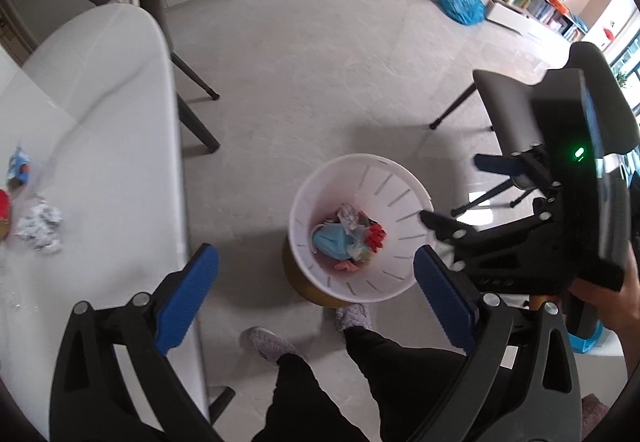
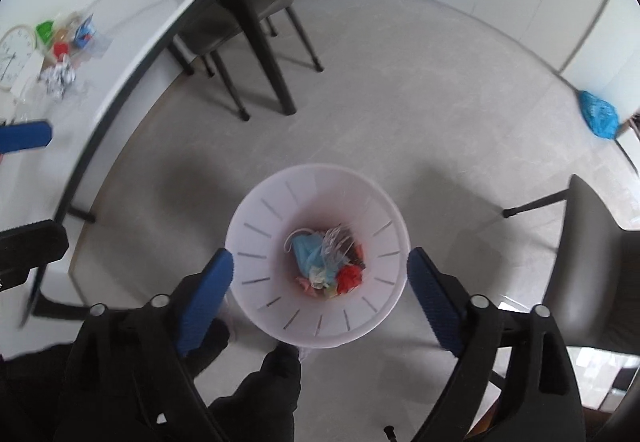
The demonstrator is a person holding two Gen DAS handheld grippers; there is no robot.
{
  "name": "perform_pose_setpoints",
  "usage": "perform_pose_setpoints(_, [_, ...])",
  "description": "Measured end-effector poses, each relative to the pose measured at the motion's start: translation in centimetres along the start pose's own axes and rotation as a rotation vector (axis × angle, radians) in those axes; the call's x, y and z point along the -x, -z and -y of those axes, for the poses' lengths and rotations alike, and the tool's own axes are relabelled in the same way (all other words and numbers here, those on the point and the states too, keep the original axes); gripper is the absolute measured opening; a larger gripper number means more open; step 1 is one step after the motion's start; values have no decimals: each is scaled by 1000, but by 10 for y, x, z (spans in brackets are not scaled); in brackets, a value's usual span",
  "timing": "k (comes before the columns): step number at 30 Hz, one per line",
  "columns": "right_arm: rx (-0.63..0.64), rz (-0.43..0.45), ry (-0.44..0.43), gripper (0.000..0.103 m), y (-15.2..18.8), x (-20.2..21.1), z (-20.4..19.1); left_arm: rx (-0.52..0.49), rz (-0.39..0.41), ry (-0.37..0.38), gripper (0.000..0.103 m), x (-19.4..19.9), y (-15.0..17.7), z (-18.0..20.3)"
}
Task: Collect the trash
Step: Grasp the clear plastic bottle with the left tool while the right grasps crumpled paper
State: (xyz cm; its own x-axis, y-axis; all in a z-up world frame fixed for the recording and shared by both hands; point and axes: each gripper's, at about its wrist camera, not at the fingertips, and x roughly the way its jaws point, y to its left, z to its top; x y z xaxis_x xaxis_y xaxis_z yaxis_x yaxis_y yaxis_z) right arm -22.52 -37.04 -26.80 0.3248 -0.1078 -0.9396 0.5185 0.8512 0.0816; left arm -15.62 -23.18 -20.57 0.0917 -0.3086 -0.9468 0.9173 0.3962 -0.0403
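We see the white slotted waste bin (image 2: 320, 254) on the grey floor (image 1: 320, 82), right under both tongs. Right gripper (image 2: 320, 290): jaws spread wide, nothing between the pads, both blue fingers (image 2: 432, 306) bracket the bin's near rim from above. No contact with the bin that we can tell. Left gripper (image 1: 316, 298): jaws also wide apart, empty; the bin sits between and beyond its fingertips, nearer the right-hand finger.

Trash in the bin bottom: a blue face mask (image 2: 308, 254), clear crinkled plastic (image 2: 338, 242), a red scrap (image 2: 350, 278), smaller bits underneath.

More trash left on the white table (image 1: 120, 122), well apart from both tongs, to their left: a crumpled foil ball (image 1: 38, 226), a blue packet (image 1: 18, 166), a red item (image 2: 60, 50) and a green one (image 2: 45, 29). A wall clock (image 2: 14, 56) lies beside them.

A blue plastic bag (image 1: 462, 8) lies on the floor by the far cabinets. Person's dark trouser legs and grey shoes (image 1: 268, 342) stand just near the bin.
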Motion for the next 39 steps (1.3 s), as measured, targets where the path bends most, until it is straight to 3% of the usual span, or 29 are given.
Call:
perform_pose_setpoints(5, [-42,72,-3,97,-12,32,-10,24,51,-18,95,24,4,-22])
perform_pose_setpoints(14, [22,92,-12,97,-40,44,-54,126,94,-69,95,45,21,-75])
perform_pose_setpoints(18, [71,126,-60,97,-68,50,-93,264,125,-107,95,63,31,-123])
perform_pose_setpoints(27, [292,152,-201,97,-146,28,-230,640,140,-324,95,100,76,-288])
perform_pose_setpoints(33, [397,97,-242,97,-178,-5,-310,833,108,-318,95,92,100,-369])
perform_pose_setpoints(39, [446,21,-239,97,-184,-36,-344,910,64,-285,95,67,114,-406])
